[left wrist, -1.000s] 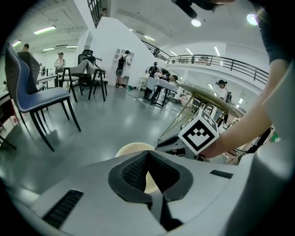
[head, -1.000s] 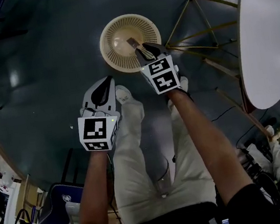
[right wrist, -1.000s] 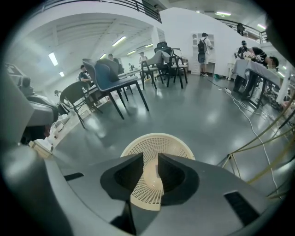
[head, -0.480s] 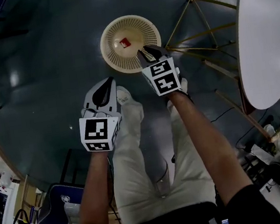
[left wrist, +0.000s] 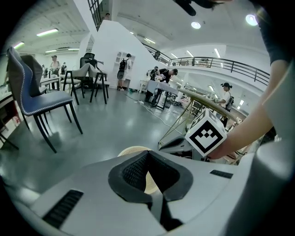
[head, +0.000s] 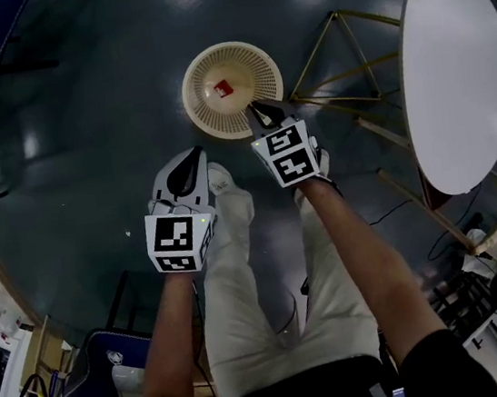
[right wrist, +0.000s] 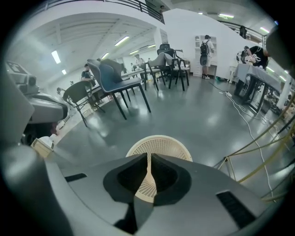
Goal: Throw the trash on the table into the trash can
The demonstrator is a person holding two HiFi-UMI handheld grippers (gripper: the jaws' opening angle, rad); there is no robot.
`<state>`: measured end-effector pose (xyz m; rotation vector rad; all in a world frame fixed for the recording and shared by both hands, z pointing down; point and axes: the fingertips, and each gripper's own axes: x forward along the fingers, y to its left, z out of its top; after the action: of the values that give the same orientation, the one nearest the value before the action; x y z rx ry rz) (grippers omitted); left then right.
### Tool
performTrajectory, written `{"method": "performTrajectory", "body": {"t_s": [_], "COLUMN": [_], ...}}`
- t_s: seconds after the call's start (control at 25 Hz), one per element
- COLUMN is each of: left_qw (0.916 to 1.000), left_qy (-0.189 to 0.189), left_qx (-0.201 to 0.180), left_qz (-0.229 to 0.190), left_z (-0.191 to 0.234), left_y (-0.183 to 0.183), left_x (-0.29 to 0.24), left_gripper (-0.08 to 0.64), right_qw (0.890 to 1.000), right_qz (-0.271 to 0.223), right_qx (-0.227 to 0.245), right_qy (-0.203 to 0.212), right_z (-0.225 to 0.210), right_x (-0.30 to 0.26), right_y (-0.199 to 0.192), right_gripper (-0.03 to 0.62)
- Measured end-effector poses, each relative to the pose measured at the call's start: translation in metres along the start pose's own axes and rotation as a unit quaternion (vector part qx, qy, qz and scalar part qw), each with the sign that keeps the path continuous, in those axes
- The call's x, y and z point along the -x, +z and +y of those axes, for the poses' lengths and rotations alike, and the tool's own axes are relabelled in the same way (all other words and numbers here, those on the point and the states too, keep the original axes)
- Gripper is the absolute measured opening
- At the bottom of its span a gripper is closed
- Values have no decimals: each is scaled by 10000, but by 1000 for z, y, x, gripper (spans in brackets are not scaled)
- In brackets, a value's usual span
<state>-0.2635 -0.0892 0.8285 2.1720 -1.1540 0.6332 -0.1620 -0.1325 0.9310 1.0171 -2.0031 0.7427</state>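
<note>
A cream slotted trash can stands on the dark floor, with a small red piece of trash lying inside it. My right gripper hangs at the can's near rim; its jaws are closing to a thin slit, with nothing between them. The right gripper view shows the can just past those jaws. My left gripper is shut and empty, lower left of the can, above the person's shoe. In the left gripper view its tips meet in front of the can's rim.
A white round table on brass-coloured legs stands to the right of the can. The person's legs and shoes are below the grippers. A blue chair and further chairs, desks and people stand across the hall.
The piece of trash has left my right gripper's jaws and dropped into the can. Those jaws have narrowed since. The left gripper has hardly moved.
</note>
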Motion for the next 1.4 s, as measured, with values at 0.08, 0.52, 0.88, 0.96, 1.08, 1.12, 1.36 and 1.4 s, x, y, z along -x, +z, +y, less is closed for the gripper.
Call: {"method": "performTrajectory", "body": {"t_s": [0.08,0.52,0.88,0.96,1.08,1.12,1.36,1.4], "left_qw": [10000,9992,9966,9958,9945,9942,9922,9916], "left_qy": [12,82,206,200,218,223,209,213], "left_qx": [-3,-86,-114,-165,-191,-186,-281,-338], "left_qz": [-41,-387,-787,-880,-1010,-1037,-1193,-1228], "left_z": [-3,-28,-56,-64,-78,-86,-138,-147], "left_y": [10,93,170,188,212,219,262,270], "left_x": [8,59,113,123,141,146,173,175], "left_gripper": [9,9,9,9,9,9,9,9], "right_qw": [10000,9986,9934,9914,9882,9872,9801,9785], "right_qz": [8,-483,-1119,-1269,-1473,-1528,-1873,-1944], "right_qx": [59,192,207,279,362,368,576,595], "right_qy": [12,43,137,169,227,255,314,335], "right_z": [3,13,25,30,34,34,21,17], "right_x": [14,110,196,217,251,264,351,364], "right_y": [7,83,155,172,192,197,223,228], "right_gripper": [37,18,18,18,17,17,17,17]}}
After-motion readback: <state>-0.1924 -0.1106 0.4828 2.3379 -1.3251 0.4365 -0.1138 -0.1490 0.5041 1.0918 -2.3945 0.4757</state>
